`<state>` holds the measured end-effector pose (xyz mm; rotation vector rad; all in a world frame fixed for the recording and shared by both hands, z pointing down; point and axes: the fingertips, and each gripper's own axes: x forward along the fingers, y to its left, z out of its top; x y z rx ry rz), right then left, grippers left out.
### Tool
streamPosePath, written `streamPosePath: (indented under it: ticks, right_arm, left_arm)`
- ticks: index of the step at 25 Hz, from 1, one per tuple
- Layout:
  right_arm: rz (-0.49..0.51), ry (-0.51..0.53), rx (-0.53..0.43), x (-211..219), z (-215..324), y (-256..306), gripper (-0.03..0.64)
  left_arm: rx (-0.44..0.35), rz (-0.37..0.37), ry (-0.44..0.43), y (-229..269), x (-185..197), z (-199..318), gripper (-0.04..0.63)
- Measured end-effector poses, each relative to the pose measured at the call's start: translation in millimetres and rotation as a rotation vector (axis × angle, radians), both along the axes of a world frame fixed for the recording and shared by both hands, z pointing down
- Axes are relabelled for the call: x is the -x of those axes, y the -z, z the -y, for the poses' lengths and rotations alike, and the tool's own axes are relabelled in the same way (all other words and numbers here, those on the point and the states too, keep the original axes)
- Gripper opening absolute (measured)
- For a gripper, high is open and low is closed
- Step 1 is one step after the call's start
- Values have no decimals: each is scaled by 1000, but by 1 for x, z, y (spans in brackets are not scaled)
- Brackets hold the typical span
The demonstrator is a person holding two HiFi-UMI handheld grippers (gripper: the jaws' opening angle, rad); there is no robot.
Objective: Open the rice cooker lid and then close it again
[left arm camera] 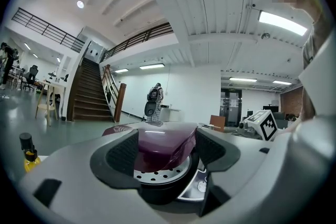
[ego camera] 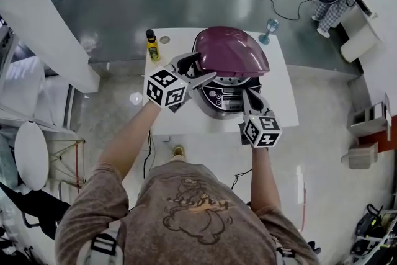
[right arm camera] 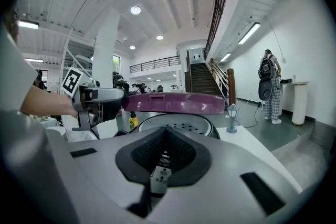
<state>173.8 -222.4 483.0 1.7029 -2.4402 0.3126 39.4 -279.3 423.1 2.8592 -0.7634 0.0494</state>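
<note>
With left gripper (ego camera: 201, 68), clamped one half-raised glossy purple rice cooker lid (ego camera: 232, 49); held right gripper (ego camera: 248, 95), jaws together, empty, at one silver cooker base (ego camera: 223, 100).

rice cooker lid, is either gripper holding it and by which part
The left gripper clamps the purple lid by its front-left edge, with the lid partly raised; the right gripper is shut and holds nothing.

Wearer, 6 o'clock in the head view: mottled brown short-sleeved T-shirt (ego camera: 186, 208) with an outline print mid-chest, and dark strap buckles (ego camera: 103, 245) at both shoulders. The left grey plastic gripper (ego camera: 205, 68) and the right grey plastic gripper (ego camera: 247, 95) each bear a white cube with black square markers (ego camera: 166, 87). Black ribbed pads (left arm camera: 122, 155) line the jaws.
</note>
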Motion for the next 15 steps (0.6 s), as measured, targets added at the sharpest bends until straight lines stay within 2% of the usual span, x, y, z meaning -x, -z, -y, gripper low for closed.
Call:
streamPosePath:
  ticks: [15]
  right_arm:
    - [-5,48,-64,2,20,44,5]
  left_arm:
    - [27,7,13,-16,-3,-3,342]
